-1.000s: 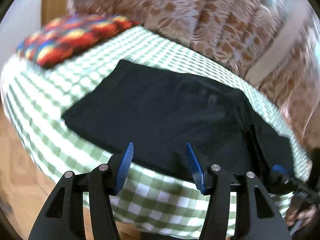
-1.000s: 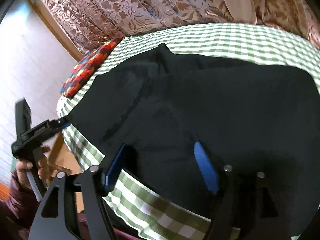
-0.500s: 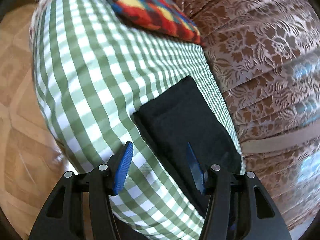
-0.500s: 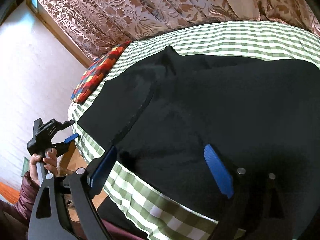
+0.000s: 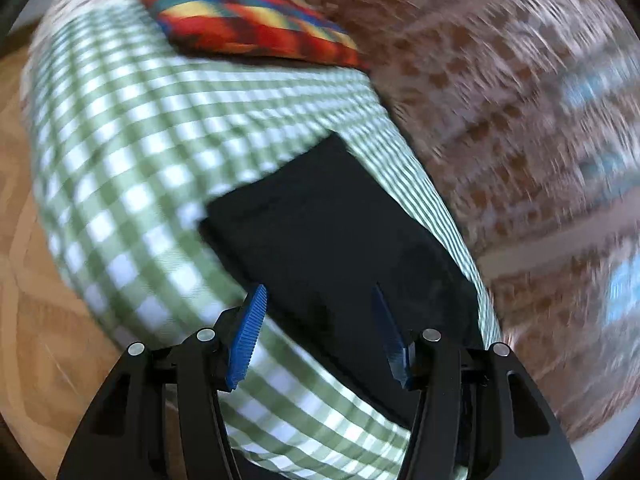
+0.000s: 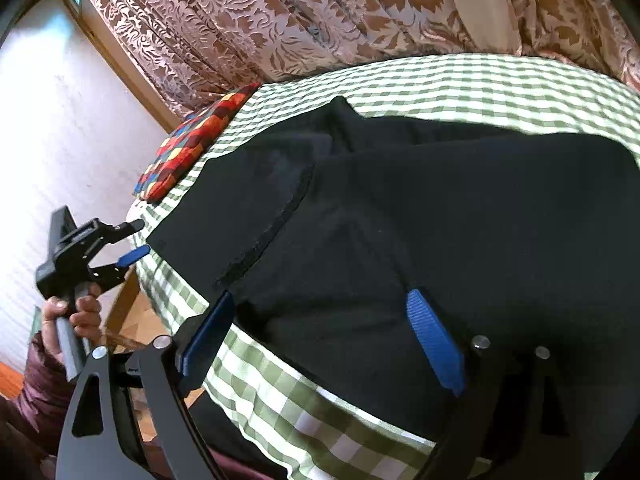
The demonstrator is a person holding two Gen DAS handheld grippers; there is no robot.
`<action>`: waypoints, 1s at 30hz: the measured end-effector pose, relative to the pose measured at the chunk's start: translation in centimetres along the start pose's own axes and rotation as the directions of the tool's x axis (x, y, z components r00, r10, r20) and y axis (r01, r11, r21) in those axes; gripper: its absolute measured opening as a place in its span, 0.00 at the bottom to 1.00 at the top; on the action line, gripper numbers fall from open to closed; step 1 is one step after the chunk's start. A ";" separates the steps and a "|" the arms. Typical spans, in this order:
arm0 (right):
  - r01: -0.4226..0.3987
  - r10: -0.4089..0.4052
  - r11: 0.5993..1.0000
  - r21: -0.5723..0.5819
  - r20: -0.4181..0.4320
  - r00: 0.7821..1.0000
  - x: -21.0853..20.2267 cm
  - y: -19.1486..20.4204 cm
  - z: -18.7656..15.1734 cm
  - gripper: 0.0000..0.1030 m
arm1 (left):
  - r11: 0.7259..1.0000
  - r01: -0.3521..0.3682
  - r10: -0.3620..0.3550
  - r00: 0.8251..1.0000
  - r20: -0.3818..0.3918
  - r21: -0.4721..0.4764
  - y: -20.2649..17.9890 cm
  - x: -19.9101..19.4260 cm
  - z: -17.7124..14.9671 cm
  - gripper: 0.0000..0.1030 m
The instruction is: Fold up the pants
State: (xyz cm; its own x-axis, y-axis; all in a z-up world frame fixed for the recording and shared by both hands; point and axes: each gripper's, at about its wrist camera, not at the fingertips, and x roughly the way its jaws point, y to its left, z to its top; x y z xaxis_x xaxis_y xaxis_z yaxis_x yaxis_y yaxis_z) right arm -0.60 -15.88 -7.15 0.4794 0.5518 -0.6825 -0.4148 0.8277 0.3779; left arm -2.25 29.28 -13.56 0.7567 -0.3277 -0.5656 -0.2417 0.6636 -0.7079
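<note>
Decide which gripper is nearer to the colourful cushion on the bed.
Left. The left gripper hangs off the bed's edge at the pants' far end, just short of the cushion. The right gripper, jaws closing, sits over the pants' near edge, farther away.

Pants: one, black. Checked cloth: one, green and white. Cushion: one, multicoloured, at 10 o'clock of the pants. Curtain: one, brown floral, at 12 o'clock. Grippers: two, left gripper and right gripper, each with two blue pads. Hand: one.
</note>
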 end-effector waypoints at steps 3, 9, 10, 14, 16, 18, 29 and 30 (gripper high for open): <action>-0.010 0.010 1.000 0.022 0.013 1.000 -0.5 -0.4 0.5 0.52 | 0.990 0.067 -0.061 0.997 -0.048 0.124 -3.4 0.3 -1.6 0.52; 0.008 -0.010 1.000 0.028 0.055 0.998 -2.4 -1.2 2.0 0.50 | 0.925 0.258 -0.194 0.952 -0.235 0.281 -10.2 3.2 -6.2 0.52; 0.018 -0.019 1.000 0.025 0.057 0.998 -2.5 -1.3 2.2 0.50 | 0.918 0.270 -0.199 0.947 -0.251 0.291 -11.1 4.0 -6.6 0.52; -0.008 0.006 1.000 0.027 0.060 0.998 -2.4 -1.6 4.6 0.50 | 0.909 0.231 -0.153 0.959 -0.237 0.348 -14.4 6.2 -6.5 0.52; -0.073 0.070 0.996 0.045 0.051 0.996 -1.7 -1.9 6.5 0.50 | 0.901 0.179 -0.095 0.970 -0.223 0.394 -15.4 7.2 -6.3 0.52; -0.109 0.108 0.993 0.050 0.035 0.994 -0.4 -2.0 8.4 0.50 | 0.871 0.146 -0.054 0.977 -0.204 0.469 -16.4 7.8 -6.5 0.52; -0.159 0.177 0.978 0.136 -0.134 0.975 10.9 -3.5 16.9 0.46 | 0.772 0.029 0.076 0.988 -0.137 0.636 -15.5 9.7 -7.1 0.52; -0.167 0.190 0.975 0.147 -0.160 0.969 12.1 -3.6 17.2 0.23 | 0.770 0.018 0.086 0.987 -0.133 0.637 -15.1 9.9 -7.1 0.52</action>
State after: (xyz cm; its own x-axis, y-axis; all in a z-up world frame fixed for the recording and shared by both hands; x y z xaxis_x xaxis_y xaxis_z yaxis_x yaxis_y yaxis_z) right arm 19.97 -10.45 -6.02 0.2620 0.6754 -0.6893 -0.3710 0.7299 0.5741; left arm 4.57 11.26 -11.43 0.6458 -0.3555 -0.6756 0.2148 0.9338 -0.2860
